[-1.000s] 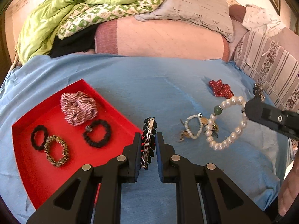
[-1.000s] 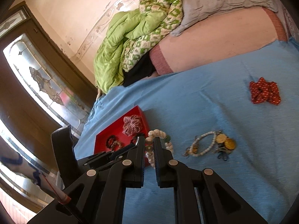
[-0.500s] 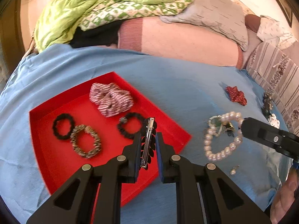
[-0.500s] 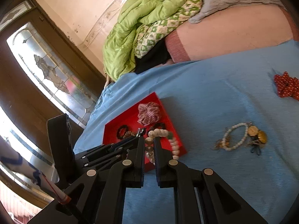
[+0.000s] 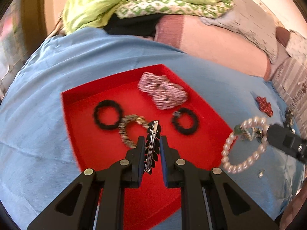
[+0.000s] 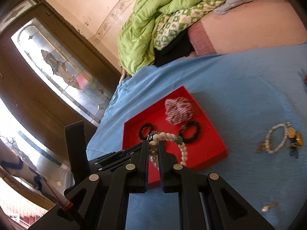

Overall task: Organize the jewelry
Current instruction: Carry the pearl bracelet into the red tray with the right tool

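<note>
My left gripper (image 5: pixel 152 143) is shut on a black leaf-shaped hair clip (image 5: pixel 152 145) with a metal clasp, held above the red tray (image 5: pixel 76 103). In the tray lie a pink striped scrunchie (image 5: pixel 163 93), two black hair ties (image 5: pixel 107 114) (image 5: pixel 185 120) and a speckled one (image 5: pixel 127 132). My right gripper (image 6: pixel 153 150) is shut on a pearl bracelet (image 6: pixel 167 136), which dangles above the tray's near edge (image 6: pixel 211 157); the left wrist view shows that bracelet (image 5: pixel 243 145) at the tray's right side.
A smaller bead bracelet with gold charms (image 6: pixel 282 140) and a loose small piece (image 6: pixel 267 207) lie on the blue sheet (image 6: pixel 239 88). A red bow (image 5: pixel 264 105) lies farther right. Green quilt (image 5: pixel 134 2) and pillows (image 5: pixel 220 44) are piled beyond. A glass door (image 6: pixel 57 69) stands left.
Both grippers have moved left across the sheet with their loads. The hair clip now hangs over the tray's middle and the pearl bracelet has reached the tray's right edge.
</note>
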Demonstrator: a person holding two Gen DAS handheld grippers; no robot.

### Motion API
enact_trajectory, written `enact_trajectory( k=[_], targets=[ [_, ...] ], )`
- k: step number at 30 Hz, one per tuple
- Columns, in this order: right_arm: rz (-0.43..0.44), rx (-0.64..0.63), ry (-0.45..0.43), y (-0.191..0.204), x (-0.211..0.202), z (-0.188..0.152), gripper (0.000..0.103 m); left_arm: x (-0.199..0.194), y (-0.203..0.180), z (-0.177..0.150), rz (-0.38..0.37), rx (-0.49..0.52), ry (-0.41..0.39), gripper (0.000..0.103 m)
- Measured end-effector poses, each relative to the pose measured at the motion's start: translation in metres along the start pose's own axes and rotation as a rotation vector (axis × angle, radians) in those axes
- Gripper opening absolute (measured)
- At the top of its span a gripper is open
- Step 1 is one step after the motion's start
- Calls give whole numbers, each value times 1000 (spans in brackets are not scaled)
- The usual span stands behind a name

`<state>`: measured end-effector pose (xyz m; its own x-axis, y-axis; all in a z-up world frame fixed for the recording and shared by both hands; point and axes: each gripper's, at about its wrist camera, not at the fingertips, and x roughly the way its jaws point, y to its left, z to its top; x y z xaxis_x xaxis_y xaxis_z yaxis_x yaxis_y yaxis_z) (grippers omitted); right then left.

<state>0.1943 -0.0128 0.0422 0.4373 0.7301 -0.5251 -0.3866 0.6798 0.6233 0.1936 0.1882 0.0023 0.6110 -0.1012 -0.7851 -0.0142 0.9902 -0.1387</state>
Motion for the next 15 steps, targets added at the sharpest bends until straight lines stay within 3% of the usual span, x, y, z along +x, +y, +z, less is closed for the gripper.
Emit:
enact_trajectory(
  k=[9, 15],
  targets=[
    [50, -2, 82, 14, 46, -10, 10, 3, 37, -5, 62, -82, 35, 15],
    [-10, 21, 127, -6, 61, -19, 10, 14, 40, -9, 99, -94, 83, 15]
  ],
)
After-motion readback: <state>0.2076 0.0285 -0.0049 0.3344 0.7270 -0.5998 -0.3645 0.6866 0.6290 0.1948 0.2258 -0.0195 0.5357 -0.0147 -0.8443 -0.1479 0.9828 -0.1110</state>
